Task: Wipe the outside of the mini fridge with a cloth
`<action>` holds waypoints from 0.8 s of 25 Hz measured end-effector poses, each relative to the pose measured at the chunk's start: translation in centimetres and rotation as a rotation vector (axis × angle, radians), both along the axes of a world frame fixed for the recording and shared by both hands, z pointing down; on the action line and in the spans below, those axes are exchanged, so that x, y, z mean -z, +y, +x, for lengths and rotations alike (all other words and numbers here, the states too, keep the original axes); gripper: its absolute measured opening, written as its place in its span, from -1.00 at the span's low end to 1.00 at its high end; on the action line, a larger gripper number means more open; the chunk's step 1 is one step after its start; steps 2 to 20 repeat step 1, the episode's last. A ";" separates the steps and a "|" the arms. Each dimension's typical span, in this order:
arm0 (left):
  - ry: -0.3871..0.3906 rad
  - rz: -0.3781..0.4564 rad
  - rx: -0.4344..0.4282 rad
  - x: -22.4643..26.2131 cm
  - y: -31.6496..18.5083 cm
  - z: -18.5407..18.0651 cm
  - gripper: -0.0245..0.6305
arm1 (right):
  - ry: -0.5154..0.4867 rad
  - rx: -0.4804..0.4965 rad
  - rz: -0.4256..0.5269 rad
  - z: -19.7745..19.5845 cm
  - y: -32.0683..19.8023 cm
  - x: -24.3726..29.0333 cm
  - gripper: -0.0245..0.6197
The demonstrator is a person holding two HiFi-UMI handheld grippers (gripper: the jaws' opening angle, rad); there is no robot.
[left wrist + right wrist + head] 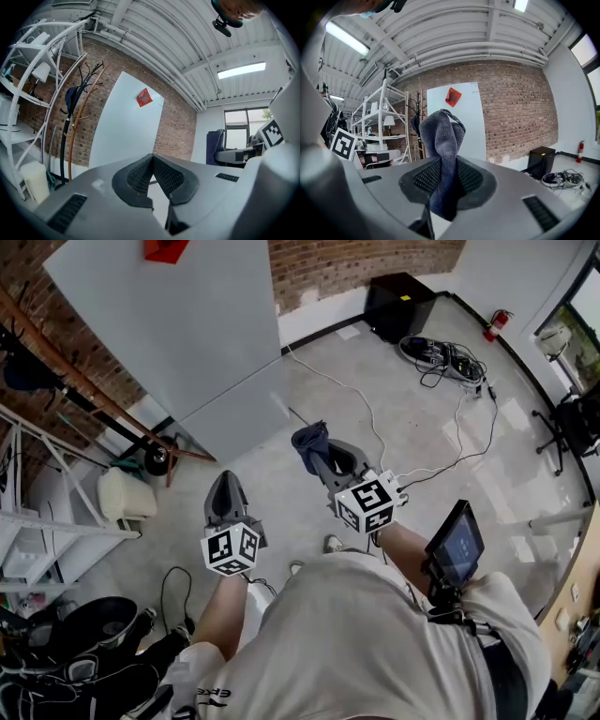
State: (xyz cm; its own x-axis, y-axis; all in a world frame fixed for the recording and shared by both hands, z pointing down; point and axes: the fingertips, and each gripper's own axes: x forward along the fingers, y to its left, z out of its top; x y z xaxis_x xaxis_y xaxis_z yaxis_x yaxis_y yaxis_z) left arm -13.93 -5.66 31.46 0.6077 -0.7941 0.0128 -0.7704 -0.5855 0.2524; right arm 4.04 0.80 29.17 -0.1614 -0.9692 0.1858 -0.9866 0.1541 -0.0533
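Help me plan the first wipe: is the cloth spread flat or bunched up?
Bunched up. The cloth stands as a crumpled wad pinched in the jaws of the right gripper, not spread flat.

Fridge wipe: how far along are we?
Done: the cloth is picked up, the right gripper shut on it. In hand: the person faces the fridge, standing apart from it, left gripper shut and empty. Left: apparently all the wiping; the cloth is not touching the fridge.
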 end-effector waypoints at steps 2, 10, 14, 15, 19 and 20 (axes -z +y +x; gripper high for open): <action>0.004 -0.003 0.001 0.0 0.1 0.0 -0.92 | 0.000 0.002 0.000 -0.2 0.0 0.0 -0.66; 0.004 -0.003 0.001 0.0 0.1 0.0 -0.92 | 0.000 0.002 0.000 -0.2 0.0 0.0 -0.66; 0.004 -0.003 0.001 0.0 0.1 0.0 -0.92 | 0.000 0.002 0.000 -0.2 0.0 0.0 -0.66; 0.004 -0.003 0.001 0.0 0.1 0.0 -0.92 | 0.000 0.002 0.000 -0.2 0.0 0.0 -0.66; 0.004 -0.003 0.001 0.0 0.1 0.0 -0.92 | 0.000 0.002 0.000 -0.2 0.0 0.0 -0.66; 0.004 -0.003 0.001 0.0 0.1 0.0 -0.92 | 0.000 0.002 0.000 -0.2 0.0 0.0 -0.66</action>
